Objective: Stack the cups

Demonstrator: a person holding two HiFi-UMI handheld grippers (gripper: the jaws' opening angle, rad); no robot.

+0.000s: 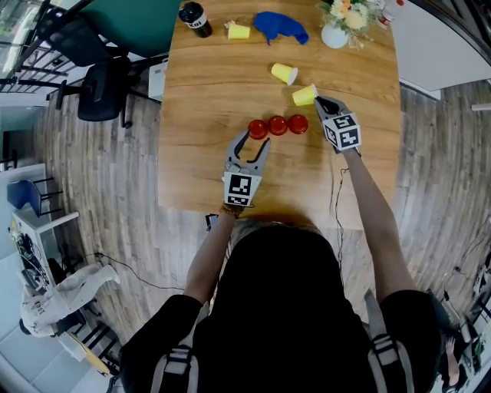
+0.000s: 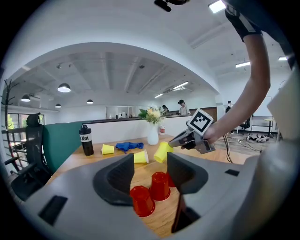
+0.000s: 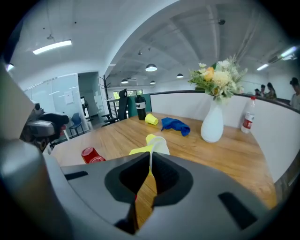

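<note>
A yellow cup (image 1: 304, 95) is lying sideways right of centre in the head view. Its rim is being pinched between the closed fingers (image 3: 127, 179) of the right gripper (image 1: 318, 100). A second yellow cup (image 1: 284, 74) is resting on its side just up and left of it. A third yellow cup (image 1: 238, 31) is sitting near the top edge of the worktop (image 1: 199, 100). Three red cups (image 1: 277, 125) are standing upside down in a row at centre. The left gripper (image 1: 251, 150) is hovering just below them, fingers (image 2: 115, 180) spread and gripping nothing. A blue cloth (image 1: 280, 27), black bottle (image 1: 195, 19) and vase (image 1: 335, 35) are lining the top edge.
</note>
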